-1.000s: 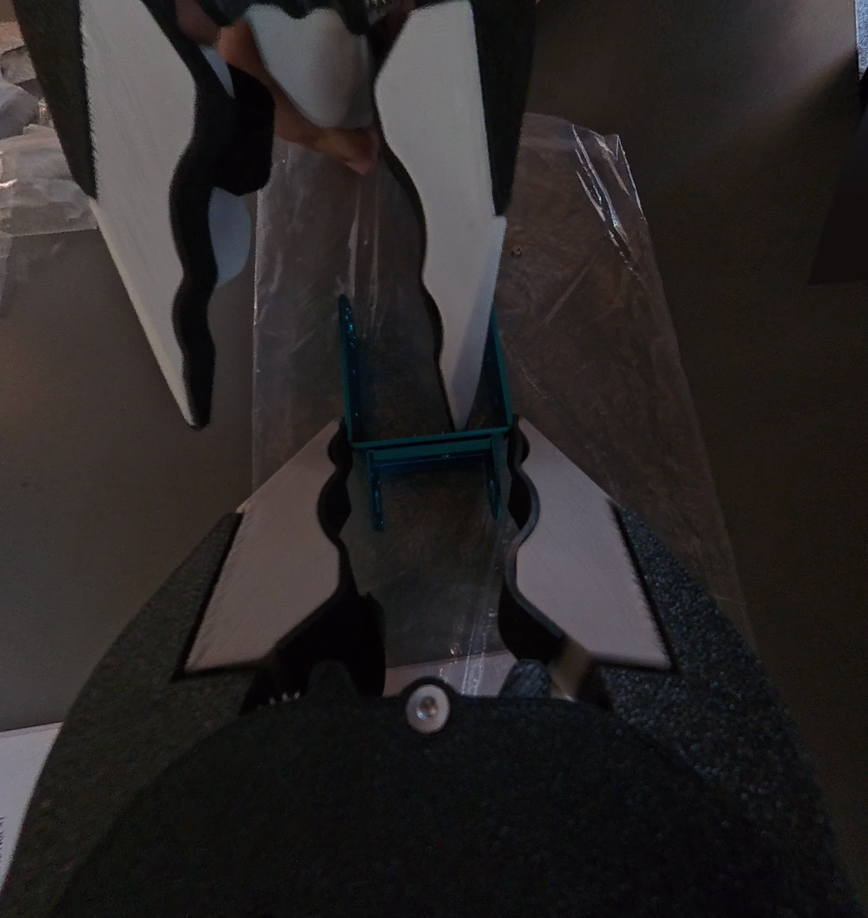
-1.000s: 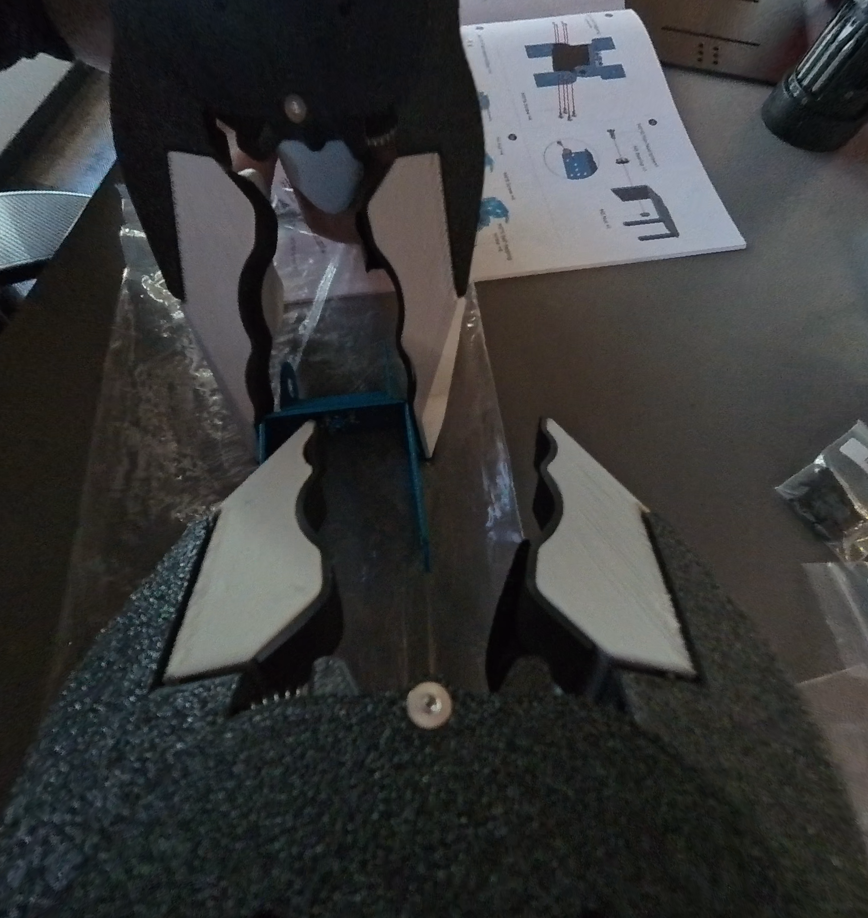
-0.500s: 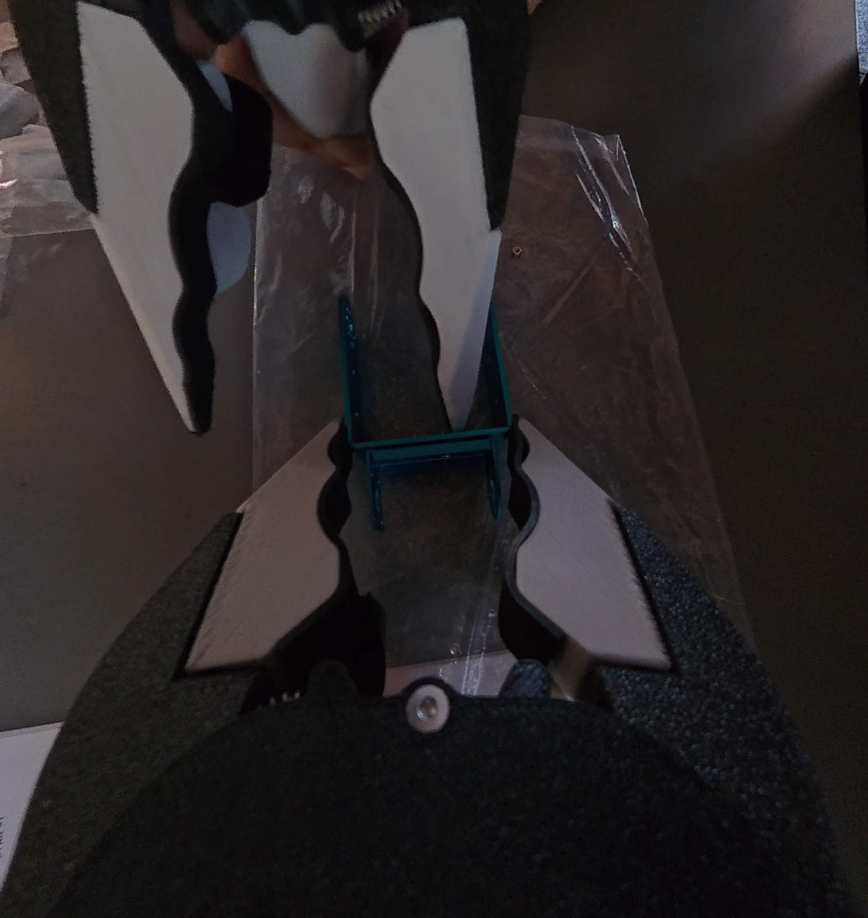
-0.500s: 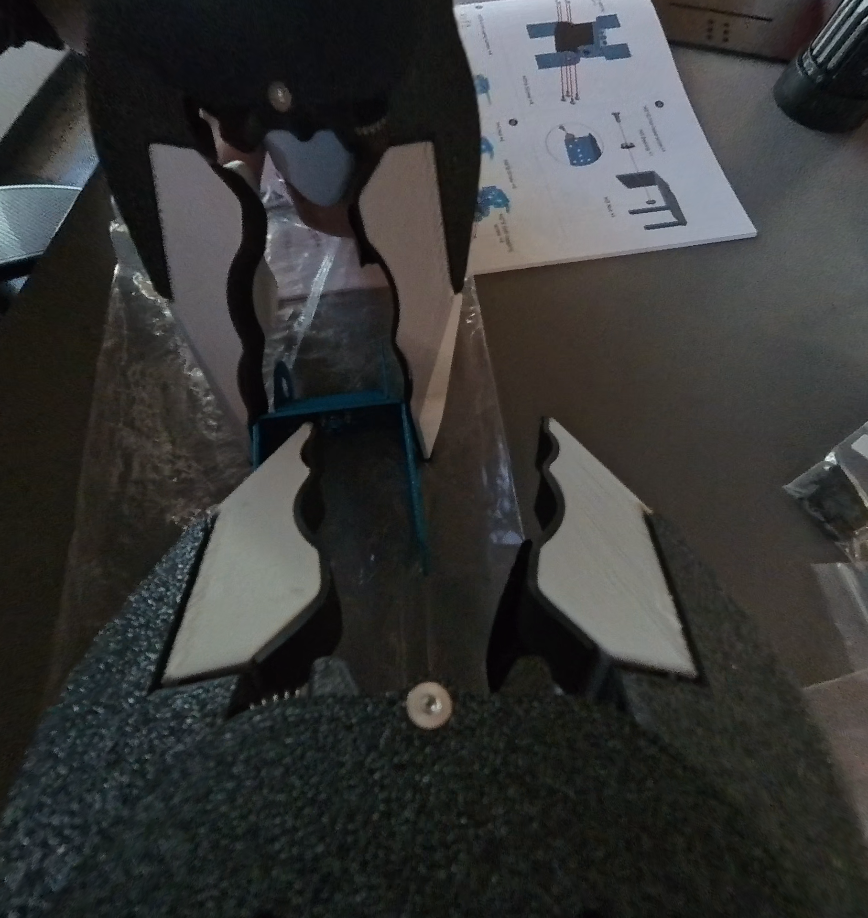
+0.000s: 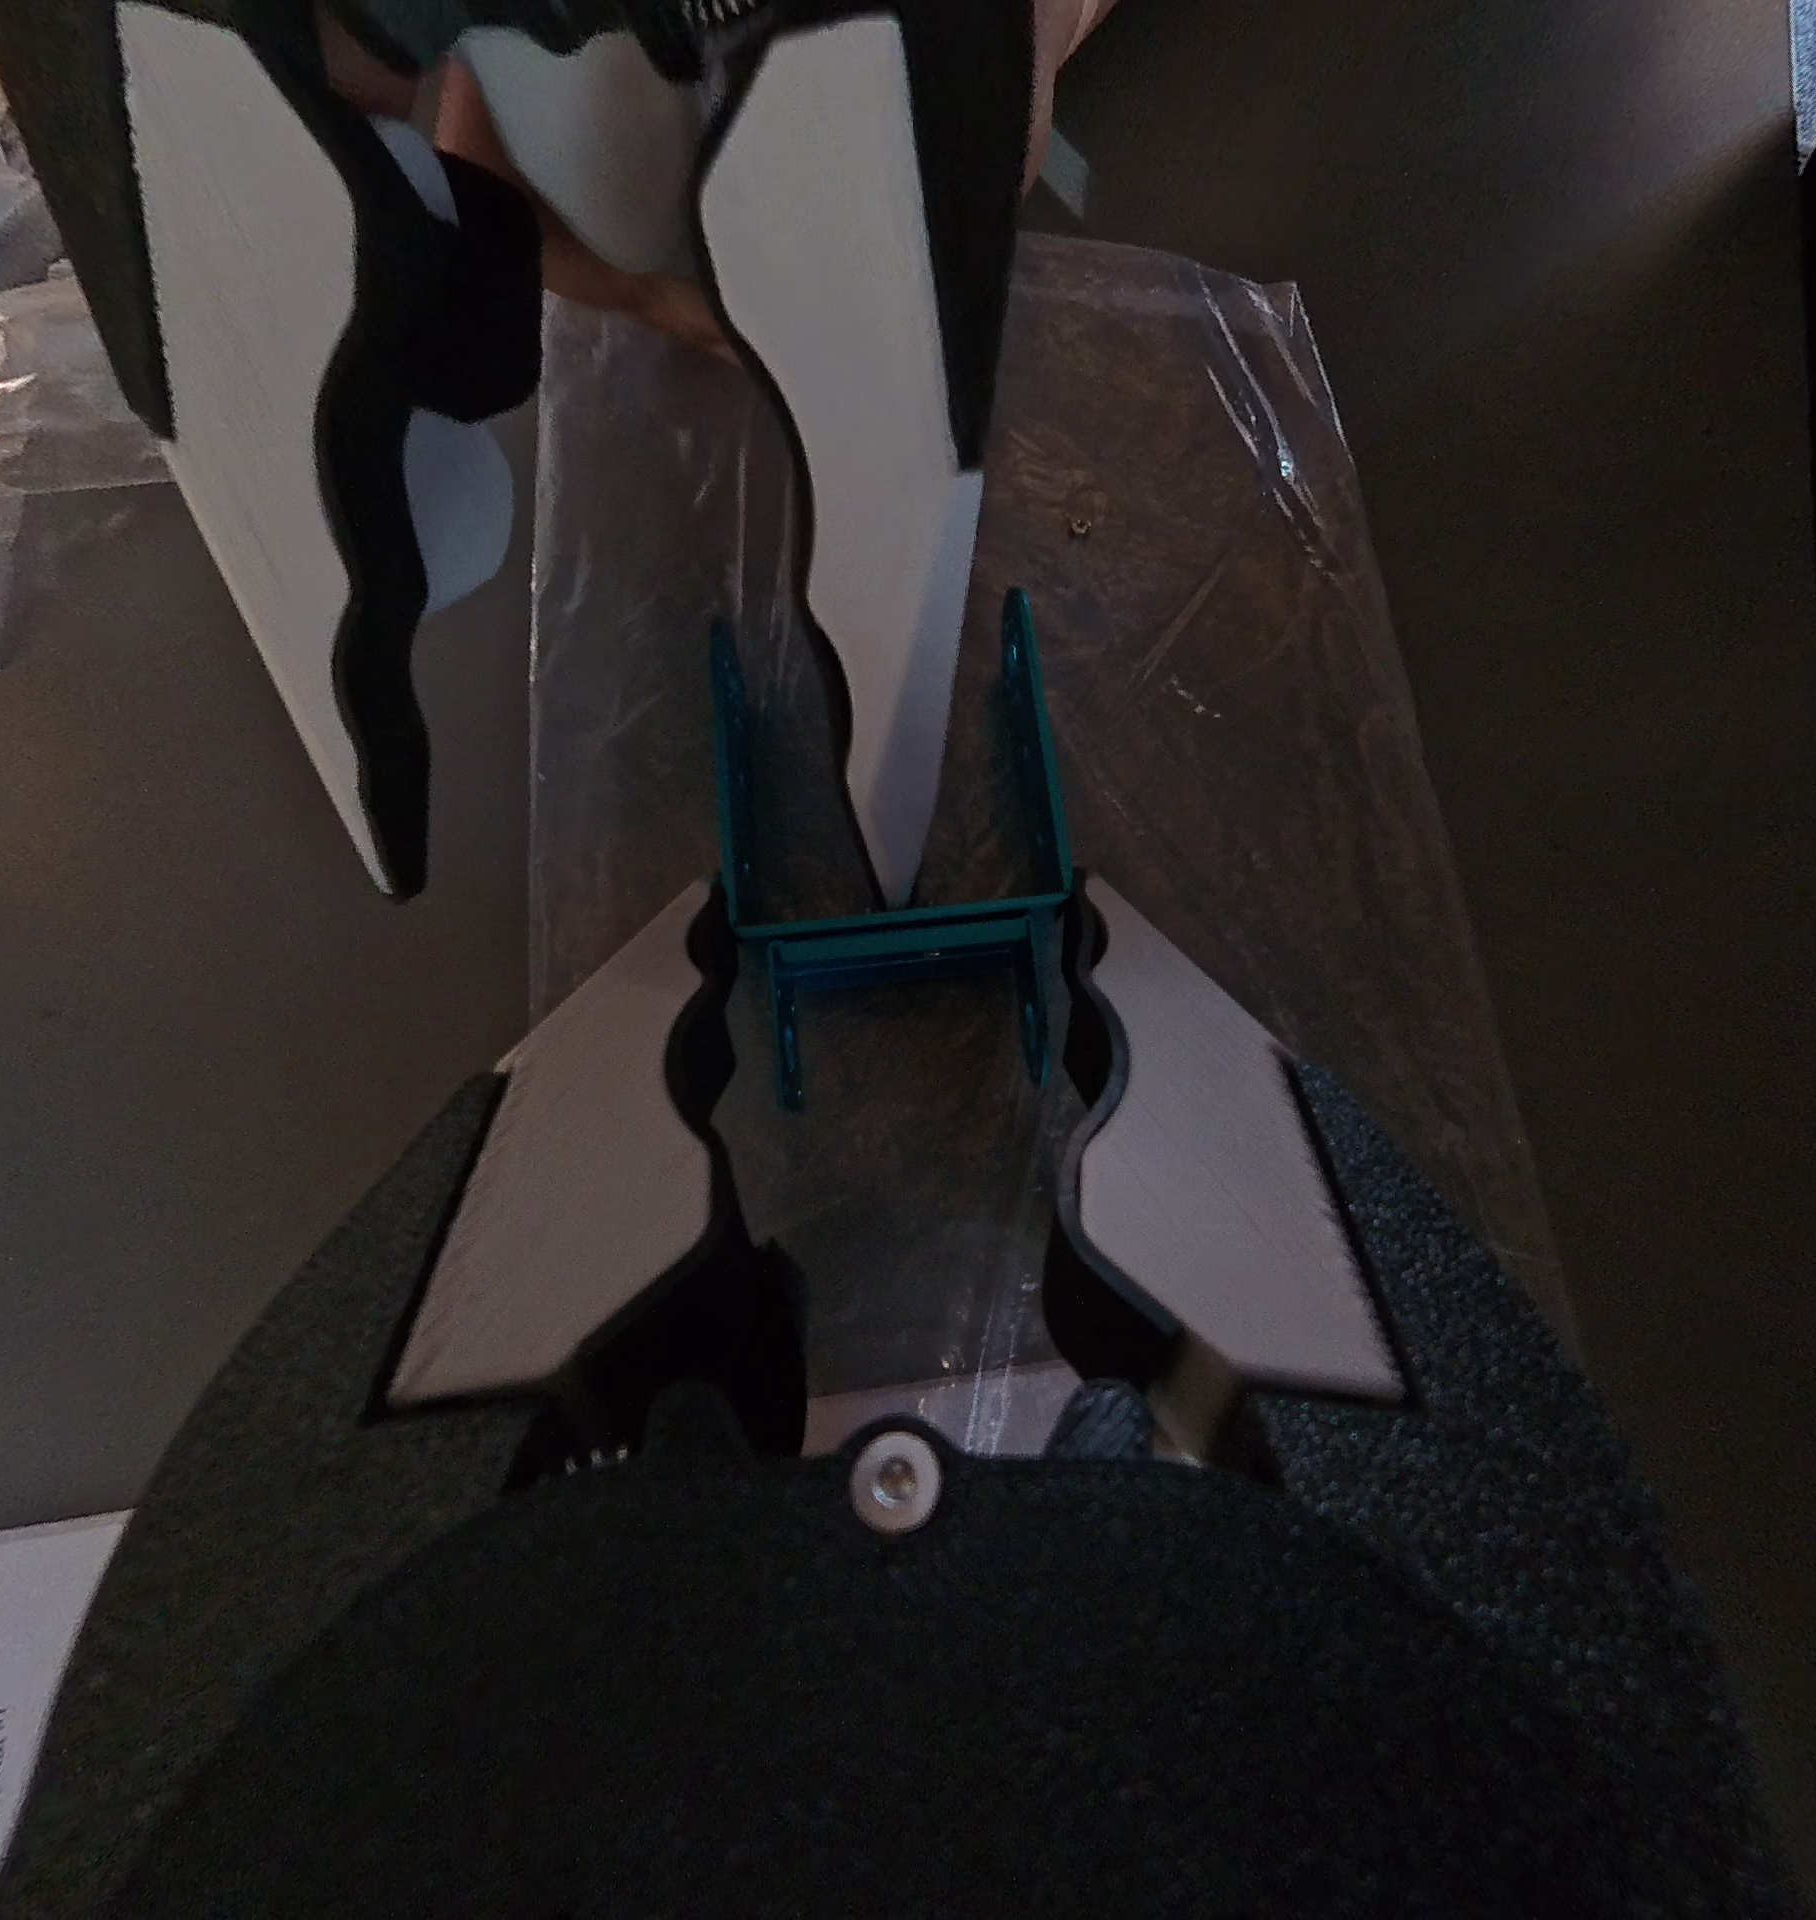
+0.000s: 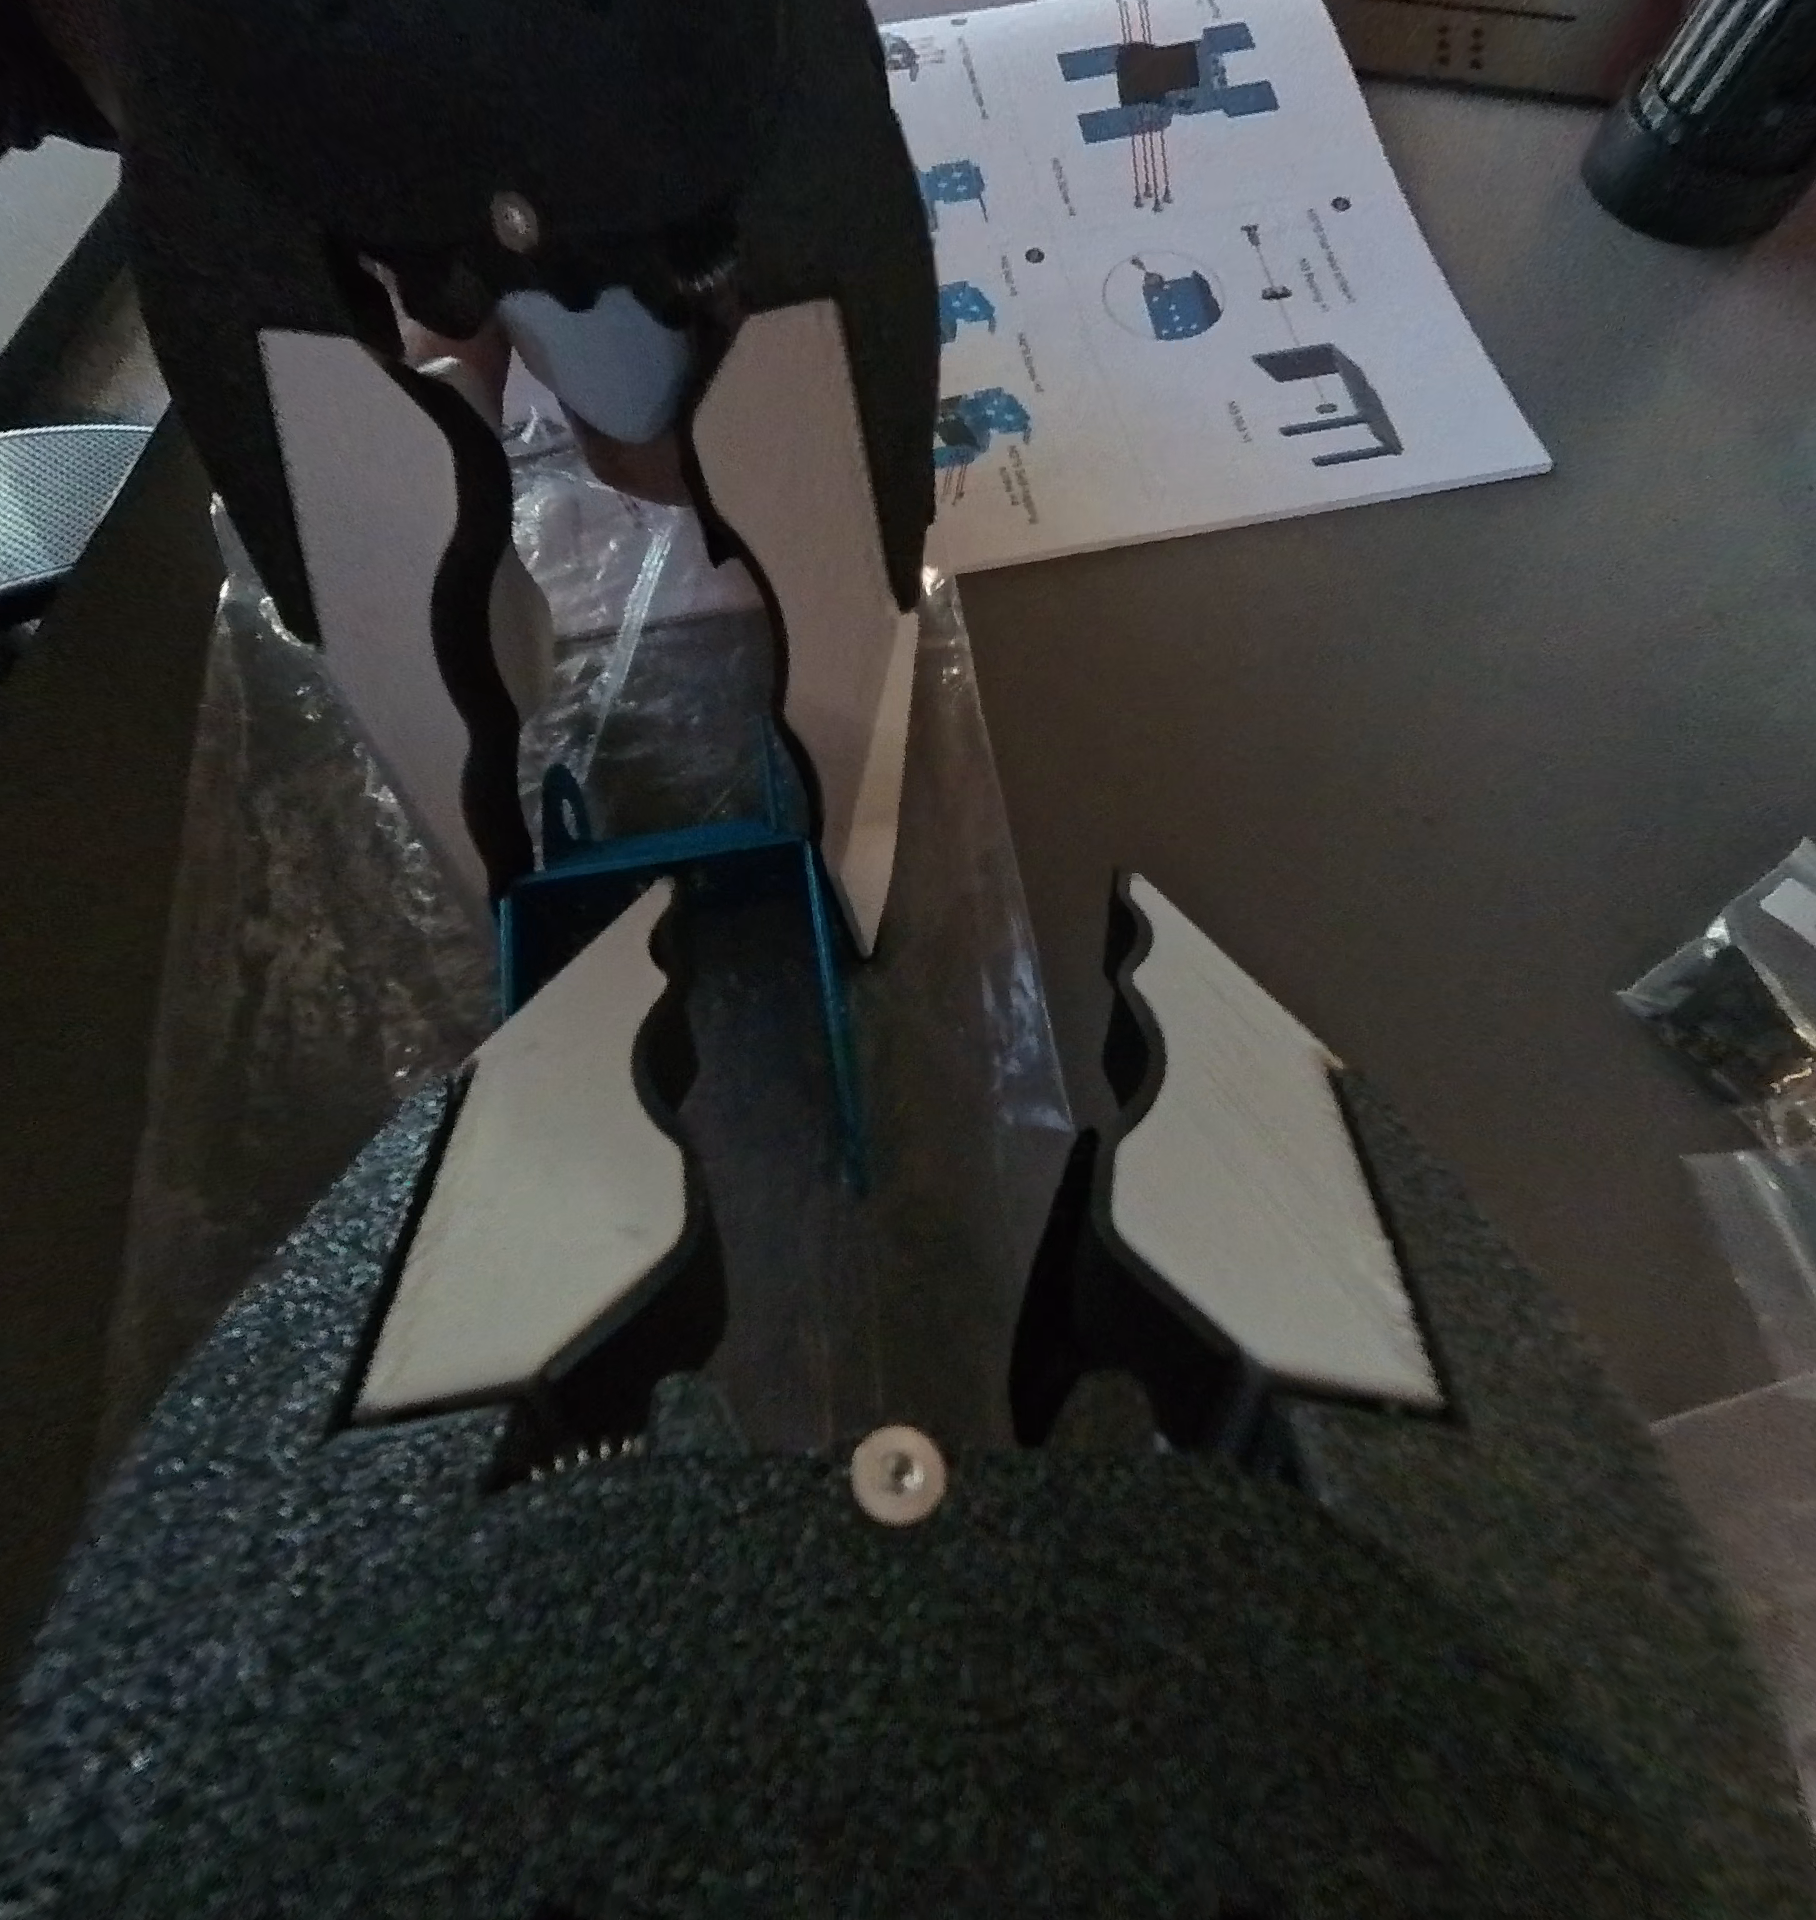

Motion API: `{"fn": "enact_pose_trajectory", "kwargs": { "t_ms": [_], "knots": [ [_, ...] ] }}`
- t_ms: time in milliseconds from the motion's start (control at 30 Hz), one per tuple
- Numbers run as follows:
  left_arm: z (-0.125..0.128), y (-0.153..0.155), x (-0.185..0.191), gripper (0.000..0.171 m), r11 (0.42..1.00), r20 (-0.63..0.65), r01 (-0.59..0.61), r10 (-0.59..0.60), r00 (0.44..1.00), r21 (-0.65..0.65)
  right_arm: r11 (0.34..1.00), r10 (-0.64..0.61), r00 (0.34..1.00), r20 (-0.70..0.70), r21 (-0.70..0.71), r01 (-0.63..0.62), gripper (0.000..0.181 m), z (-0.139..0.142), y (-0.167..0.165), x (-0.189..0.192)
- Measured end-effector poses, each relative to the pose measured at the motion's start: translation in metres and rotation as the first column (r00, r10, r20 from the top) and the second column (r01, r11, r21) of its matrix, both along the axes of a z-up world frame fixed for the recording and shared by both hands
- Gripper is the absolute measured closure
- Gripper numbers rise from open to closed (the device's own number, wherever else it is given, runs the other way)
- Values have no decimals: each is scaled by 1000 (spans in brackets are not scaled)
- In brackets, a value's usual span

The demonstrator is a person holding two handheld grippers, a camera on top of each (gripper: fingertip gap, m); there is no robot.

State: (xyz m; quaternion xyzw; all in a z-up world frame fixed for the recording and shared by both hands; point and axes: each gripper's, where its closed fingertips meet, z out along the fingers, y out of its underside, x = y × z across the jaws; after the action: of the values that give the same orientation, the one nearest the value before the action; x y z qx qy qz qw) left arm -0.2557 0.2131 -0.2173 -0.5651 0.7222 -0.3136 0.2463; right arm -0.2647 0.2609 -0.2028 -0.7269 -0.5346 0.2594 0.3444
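Observation:
A teal-blue metal bracket (image 5: 893, 925), with a crossbar and thin arms, lies over a clear plastic bag (image 5: 1247, 727) on the dark table. My left gripper (image 5: 891, 894) is shut on the bracket, one finger on each side of the crossbar. My right gripper (image 6: 896, 883) is open and faces the left one. Its left finger (image 6: 571, 1039) reaches between the bracket's (image 6: 831, 987) arms and its right finger stands clear outside. In the left wrist view the right gripper (image 5: 644, 888) comes down from the top, one tip just behind the crossbar.
A white instruction booklet (image 6: 1195, 260) lies behind the bag, with a dark cylinder (image 6: 1735, 114) at the back right. Small bags of hardware (image 6: 1766, 997) lie to the right, and more bags (image 5: 10, 343) to the left in the left wrist view. A tiny brass part (image 5: 1078, 532) sits on the bag. About 25 cm separates my right fingertips from the dark cylinder (image 6: 1735, 114).
The right gripper has shifted slightly sideways, so its inner finger tip now sits nearer the middle between the bracket's arms. The left gripper keeps its hold on the bracket.

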Motion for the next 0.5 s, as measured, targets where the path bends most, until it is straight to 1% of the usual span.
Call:
{"fn": "enact_pose_trajectory", "kwargs": {
  "t_ms": [133,167,233,267,333,367,433,500],
  "knots": [
    [0,0,0,108,1000,0,-2,2,1000,-1,1000,-27,1000,-5,-15,27,93,0,5,1],
    [0,0,0,108,1000,0,-2,2,1000,-1,999,-30,999,-19,-19,29,94,2,5,1],
    [0,0,0,108,1000,0,-1,1,1000,-1,998,-59,992,-112,-39,55,110,16,10,4],
    [0,-1,0,107,1000,0,-1,1,1000,-1,996,-68,987,-143,-65,59,109,20,12,6],
    [0,-1,0,108,1000,0,-1,1,1000,1,994,-68,991,-117,-91,58,101,14,11,8],
    [0,-1,0,108,1000,1,0,0,1000,4,995,-61,991,-120,-81,52,104,16,10,7],
    [0,-1,-1,108,1000,1,6,-6,1000,6,995,-46,983,-176,-92,30,110,29,5,4],
    [1,-3,-2,109,1000,-4,22,-22,1000,7,995,-38,955,-293,-104,8,118,56,3,7]
  ]
}}
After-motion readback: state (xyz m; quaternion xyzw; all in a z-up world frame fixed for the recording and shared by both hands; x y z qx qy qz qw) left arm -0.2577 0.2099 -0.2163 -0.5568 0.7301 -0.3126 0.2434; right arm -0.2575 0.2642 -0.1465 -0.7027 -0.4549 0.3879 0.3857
